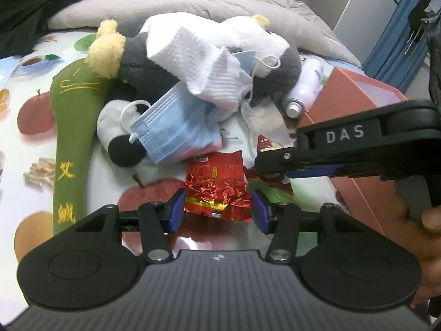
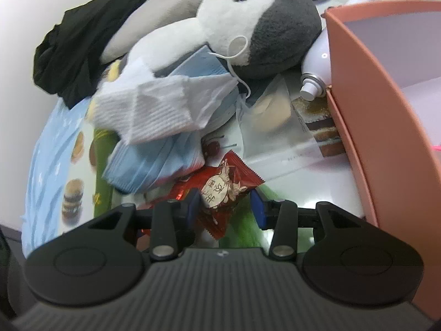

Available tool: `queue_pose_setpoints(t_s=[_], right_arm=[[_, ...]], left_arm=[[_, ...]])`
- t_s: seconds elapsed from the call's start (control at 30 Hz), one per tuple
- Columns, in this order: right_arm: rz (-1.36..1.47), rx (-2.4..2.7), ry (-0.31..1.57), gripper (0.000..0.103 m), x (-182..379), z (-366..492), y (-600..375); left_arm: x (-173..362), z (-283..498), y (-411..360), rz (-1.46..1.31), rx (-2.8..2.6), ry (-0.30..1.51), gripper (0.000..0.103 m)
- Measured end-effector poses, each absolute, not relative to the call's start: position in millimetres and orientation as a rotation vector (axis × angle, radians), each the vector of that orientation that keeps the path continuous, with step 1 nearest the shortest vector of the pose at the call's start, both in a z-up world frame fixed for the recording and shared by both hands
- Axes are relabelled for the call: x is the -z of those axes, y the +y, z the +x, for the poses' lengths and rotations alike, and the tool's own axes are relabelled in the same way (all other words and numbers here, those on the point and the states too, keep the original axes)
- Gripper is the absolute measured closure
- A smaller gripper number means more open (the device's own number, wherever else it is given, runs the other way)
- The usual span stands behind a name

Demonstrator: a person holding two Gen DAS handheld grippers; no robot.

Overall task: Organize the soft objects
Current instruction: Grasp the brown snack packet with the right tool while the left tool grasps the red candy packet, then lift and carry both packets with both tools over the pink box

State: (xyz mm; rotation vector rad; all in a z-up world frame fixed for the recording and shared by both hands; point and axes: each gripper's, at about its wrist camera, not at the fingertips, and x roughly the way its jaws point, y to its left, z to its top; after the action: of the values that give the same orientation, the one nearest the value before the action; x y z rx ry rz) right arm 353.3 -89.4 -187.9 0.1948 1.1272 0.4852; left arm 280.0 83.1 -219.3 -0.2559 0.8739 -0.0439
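- Left wrist view, bed sheet (image 1: 33, 115) with fruit print is what I see under everything.
- Grey-and-white plush penguin (image 1: 154, 63) lies far ahead of my left gripper (image 1: 217, 211), white cloth (image 1: 209, 66) draped over it.
- Pink box (image 1: 355, 93) is ahead and to the right, white spray bottle (image 1: 306, 85) lying against its far corner.
- Green embroidered pouch (image 1: 73, 127) runs along the left side of the gripper.
- Blue face masks (image 1: 171, 129) are piled just ahead, below the cloth.
- Red foil packet (image 1: 217, 187) sits between the left pads; both blue pads touch its edges, jaws about half open, so I read it as gripped.
- Right gripper (image 2: 227, 207) is half open around a red snack wrapper (image 2: 226, 190). Left pad touches it; right pad contact I cannot tell.
- Clear plastic bag (image 2: 275, 127) lies ahead of the right gripper, beside the box wall (image 2: 355, 115).
- Hand (image 1: 424, 237) holds the right gripper's handle at the right edge.
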Motion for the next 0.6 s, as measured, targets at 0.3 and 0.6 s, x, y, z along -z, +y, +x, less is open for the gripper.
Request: queue_pose_setpoints(t_s=[0.3,0.6], right_arm=[[0.153,-0.475,1.116,0.059,167,315,-106],[0.127,-0.463,1.082,0.059,141,269,-131]], left_arm=[[199,242,76,-0.308,0.03,0.872,0.046],[175,198,67,-0.347,0.021,0.856,0.046]])
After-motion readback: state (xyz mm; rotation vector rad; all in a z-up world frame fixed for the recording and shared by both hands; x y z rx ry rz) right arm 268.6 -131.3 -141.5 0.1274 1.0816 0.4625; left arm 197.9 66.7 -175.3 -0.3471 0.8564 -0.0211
